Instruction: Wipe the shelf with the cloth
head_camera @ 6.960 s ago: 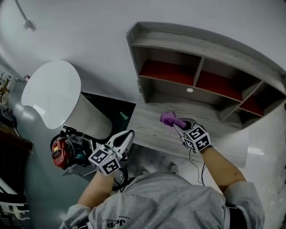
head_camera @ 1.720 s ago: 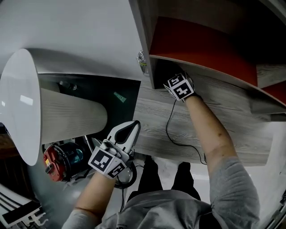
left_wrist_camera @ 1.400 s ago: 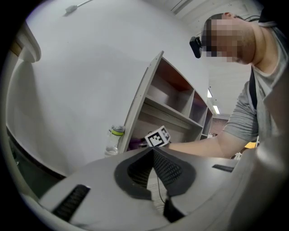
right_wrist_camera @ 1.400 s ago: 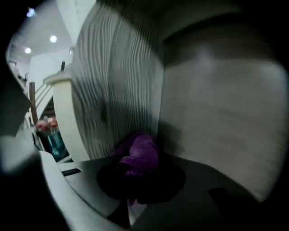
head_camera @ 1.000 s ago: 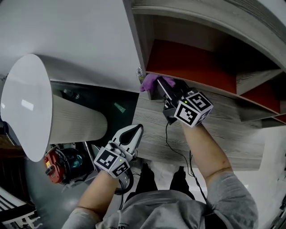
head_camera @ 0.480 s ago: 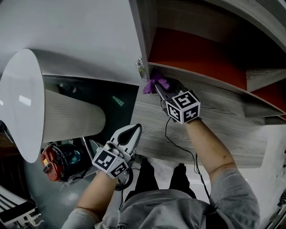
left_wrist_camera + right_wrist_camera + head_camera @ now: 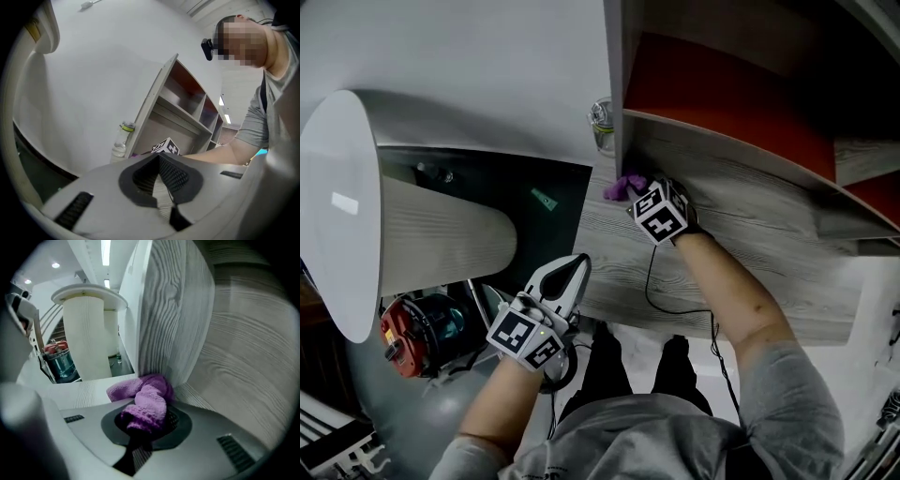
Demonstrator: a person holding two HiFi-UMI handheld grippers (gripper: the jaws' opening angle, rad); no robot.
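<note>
Right gripper [image 7: 140, 423] clamps the fluffy purple cloth [image 7: 143, 394], pressing it into the left corner of the grey wood-grain shelf [image 7: 750, 239] against the upright side panel [image 7: 164, 310]; left gripper [image 7: 161, 187] closed, empty, idle below; wiping looks under way, rightward stretch probably remaining.

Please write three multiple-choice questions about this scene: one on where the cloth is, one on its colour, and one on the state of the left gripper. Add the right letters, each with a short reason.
1. Where is the cloth?
A. At the left end of the shelf, by its side wall
B. At the right end of the shelf
C. In the middle of the shelf

2. What colour is the cloth?
A. White
B. Purple
C. Green

3. How do the jaws of the left gripper stand?
A. Wide apart
B. Shut on the cloth
C. Together, with nothing between them

Answers:
1 A: the right gripper holds it against the side wall there.
2 B: two views show it purple.
3 C: its own view shows the pads meeting, empty.
</note>
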